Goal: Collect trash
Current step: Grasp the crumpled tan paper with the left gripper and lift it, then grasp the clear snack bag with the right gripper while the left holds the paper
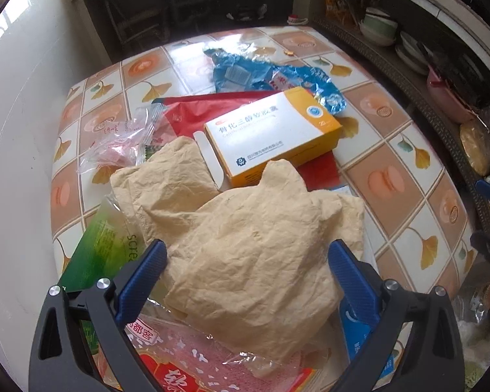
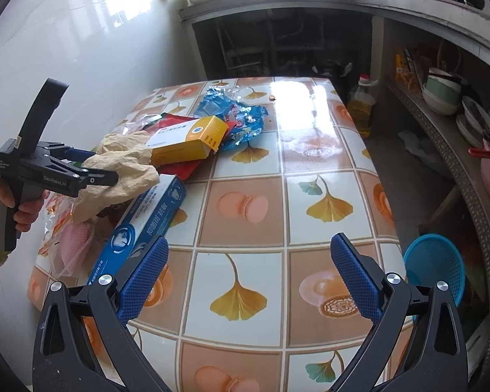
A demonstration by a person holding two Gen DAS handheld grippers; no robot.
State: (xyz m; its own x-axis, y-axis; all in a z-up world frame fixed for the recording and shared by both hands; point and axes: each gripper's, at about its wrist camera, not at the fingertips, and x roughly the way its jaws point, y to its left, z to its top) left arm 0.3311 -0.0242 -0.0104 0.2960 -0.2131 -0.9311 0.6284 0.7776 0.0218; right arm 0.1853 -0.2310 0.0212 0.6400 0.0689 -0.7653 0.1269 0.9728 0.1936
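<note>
Grasp step: left hand-held gripper spread wide, straddling crumpled tan paper atop the trash pile on the bench, holding nothing; next, close; right hand-held gripper wide, empty.

Glossy tablecloth; matt, crumpled paper wad; foil wrapper, prob. plastic; cardboard box.
</note>
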